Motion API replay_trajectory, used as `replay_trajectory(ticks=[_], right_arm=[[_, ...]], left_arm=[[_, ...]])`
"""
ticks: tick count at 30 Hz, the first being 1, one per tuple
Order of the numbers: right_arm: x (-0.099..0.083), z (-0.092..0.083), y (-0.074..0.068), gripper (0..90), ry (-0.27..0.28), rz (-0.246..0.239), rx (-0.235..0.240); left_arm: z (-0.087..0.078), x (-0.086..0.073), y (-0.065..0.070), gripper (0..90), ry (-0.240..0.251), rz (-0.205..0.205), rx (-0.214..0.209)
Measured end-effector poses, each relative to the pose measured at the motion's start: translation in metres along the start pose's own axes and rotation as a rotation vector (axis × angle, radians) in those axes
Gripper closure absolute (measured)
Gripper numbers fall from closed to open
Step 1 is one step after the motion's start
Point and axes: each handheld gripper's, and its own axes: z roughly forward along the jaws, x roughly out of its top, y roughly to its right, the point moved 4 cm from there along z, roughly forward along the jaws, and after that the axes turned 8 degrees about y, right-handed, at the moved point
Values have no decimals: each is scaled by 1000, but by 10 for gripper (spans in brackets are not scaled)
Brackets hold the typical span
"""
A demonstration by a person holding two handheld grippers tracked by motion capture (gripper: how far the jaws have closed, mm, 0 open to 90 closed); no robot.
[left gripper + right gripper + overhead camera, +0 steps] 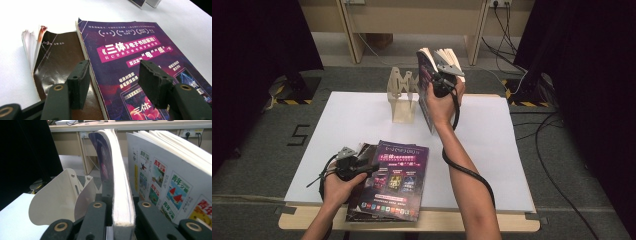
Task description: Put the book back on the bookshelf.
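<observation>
Nearest you, your left gripper (357, 162) rests at the front left of the white sheet (352, 120), its jaws spread wide and pressing on nothing. In the left gripper view they straddle the spine edge of the purple book (140, 62), which lies flat on top of a brown book (57, 62); the brown one has a curled, creased corner and fanned pages.

Farther out, your right gripper (443, 75) is clamped on a held book (428, 85), upright in the air above the back of the sheet, just beside the rack (403, 95). In the right gripper view the pads pinch a thick wad of pages (122, 195) at the lower edge, while the rest of the pages (170, 170) splay off to one side.

By my reading, this paperback is light but floppy: gripped by part of its block alone, it will fan open and sag, and the cover may bend or tear like the brown one's corner. I would take hold across the whole thickness near the spine, cover to cover, so it stays shut as you steer it between the rack's dividers (57, 197).
</observation>
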Motion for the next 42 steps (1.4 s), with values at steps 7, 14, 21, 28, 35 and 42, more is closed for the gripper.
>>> replay_trajectory(ticks=[7,14,21,28,35,42], right_arm=[[-1,4,1,834,7,9,-4],[-2,4,4,809,-1,-2,-20],[6,-5,5,750,8,-17,-39],[6,-13,5,717,13,-17,-33],[7,-18,4,732,3,-21,-24],[6,-15,4,827,-36,15,-13]], left_arm=[[0,0,0,419,0,1,0],[0,-1,1,419,-2,4,-3],[1,-1,2,419,-5,4,-3],[1,-1,2,418,-1,5,-4],[1,-1,4,418,-4,8,-3],[0,-1,3,418,-2,8,-2]])
